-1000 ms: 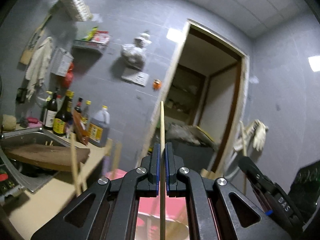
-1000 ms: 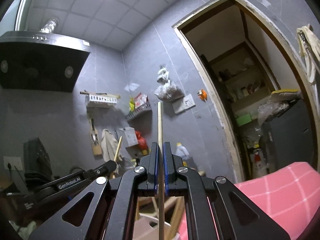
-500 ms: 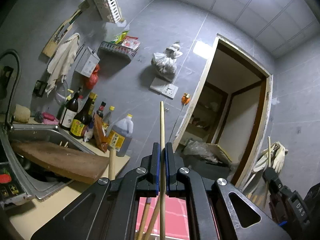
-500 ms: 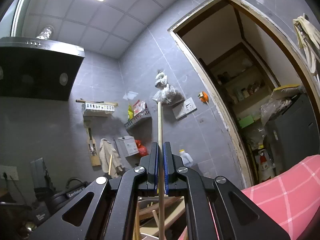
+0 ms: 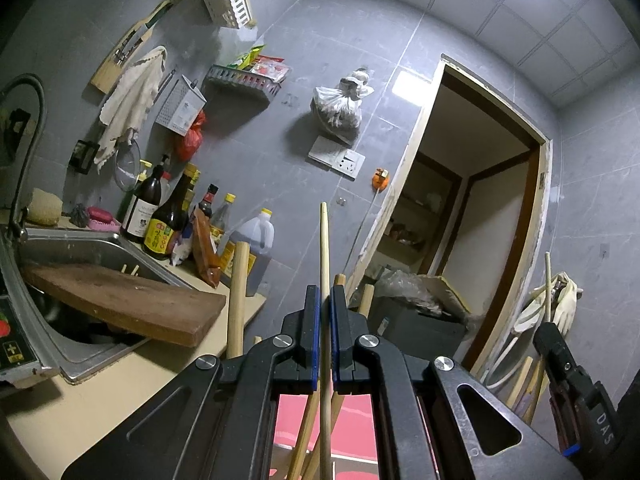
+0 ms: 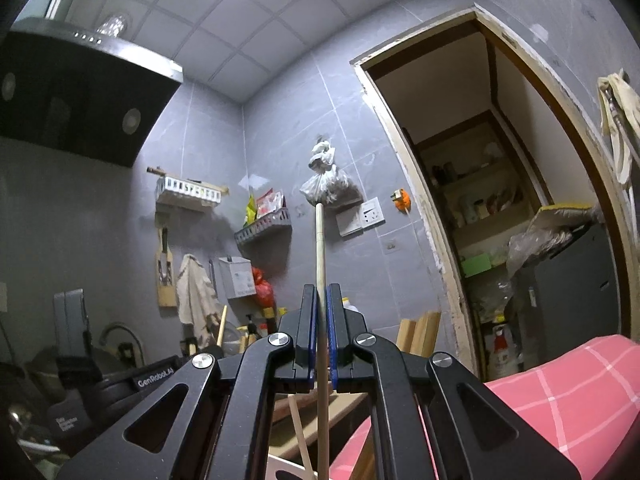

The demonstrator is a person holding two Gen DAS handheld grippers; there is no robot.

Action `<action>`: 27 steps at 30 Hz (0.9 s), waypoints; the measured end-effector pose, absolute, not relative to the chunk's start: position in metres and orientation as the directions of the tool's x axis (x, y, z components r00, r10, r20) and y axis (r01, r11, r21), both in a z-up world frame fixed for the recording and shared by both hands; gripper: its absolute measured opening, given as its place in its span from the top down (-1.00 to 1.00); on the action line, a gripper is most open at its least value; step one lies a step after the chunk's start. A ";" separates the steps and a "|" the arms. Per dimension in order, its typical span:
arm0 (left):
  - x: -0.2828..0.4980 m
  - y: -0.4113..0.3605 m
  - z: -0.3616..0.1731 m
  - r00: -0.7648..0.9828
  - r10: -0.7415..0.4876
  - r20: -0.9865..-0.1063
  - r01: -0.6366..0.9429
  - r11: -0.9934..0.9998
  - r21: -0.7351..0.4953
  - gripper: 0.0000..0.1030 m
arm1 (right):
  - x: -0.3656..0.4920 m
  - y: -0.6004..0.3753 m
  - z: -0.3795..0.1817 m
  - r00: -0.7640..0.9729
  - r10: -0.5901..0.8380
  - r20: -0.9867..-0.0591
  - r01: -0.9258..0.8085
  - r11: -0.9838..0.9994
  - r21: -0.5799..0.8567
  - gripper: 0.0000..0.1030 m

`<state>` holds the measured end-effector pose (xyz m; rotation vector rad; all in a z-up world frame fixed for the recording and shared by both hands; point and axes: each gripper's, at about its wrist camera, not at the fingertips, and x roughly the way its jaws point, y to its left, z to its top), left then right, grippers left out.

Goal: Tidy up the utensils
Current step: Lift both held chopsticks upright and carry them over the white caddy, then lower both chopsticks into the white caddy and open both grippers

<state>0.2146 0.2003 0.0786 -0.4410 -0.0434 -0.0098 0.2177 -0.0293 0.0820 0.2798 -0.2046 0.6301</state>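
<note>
My left gripper (image 5: pixel 325 312) is closed down on a chopstick (image 5: pixel 324 248), the blue pads pressing it from both sides. The stick runs straight up between the fingers, its tip standing well above them against the grey tiled wall, and its lower length drops out of sight below the gripper, past a patch of pink cloth (image 5: pixel 352 420). Just beside it, other wooden handles (image 5: pixel 239 292) rise from below, one thick and round to the left, thinner ones close behind the fingers. This gripper points upward and slightly forward, toward the wall and the doorway (image 5: pixel 472 208).

My right gripper (image 6: pixel 319 312) is likewise clamped on a second chopstick (image 6: pixel 319 248), which stands upright between its pads with the end reaching up to the hanging plastic bag (image 6: pixel 328 184) on the wall. Below the fingers it continues down toward a white rim I cannot make out clearly. This gripper also tilts up toward the ceiling.

Further out on the left view, the tabletop (image 5: pixel 120 384) carries a steel sink (image 5: pixel 80 248) with a wooden cutting board (image 5: pixel 120 300) laid across it, and a row of sauce bottles (image 5: pixel 168 216) against the wall. In the right view, a pink checked cloth (image 6: pixel 560 392) lies to the right.
</note>
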 end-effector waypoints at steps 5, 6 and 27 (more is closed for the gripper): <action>0.215 0.195 0.074 0.999 0.002 0.042 0.016 0.913 -0.407 0.94 | 0.219 -0.024 0.073 0.798 0.551 0.245 -0.595 0.783 0.179 0.94; 0.215 0.194 0.073 0.999 0.001 0.040 0.015 0.914 -0.406 0.94 | 0.219 -0.023 0.072 0.801 0.550 0.237 -0.592 0.786 0.177 0.94; 0.206 0.180 0.050 0.999 -0.031 -0.023 0.020 0.927 -0.375 0.94 | 0.212 -0.019 0.057 0.818 0.567 0.102 -0.576 0.802 0.157 0.94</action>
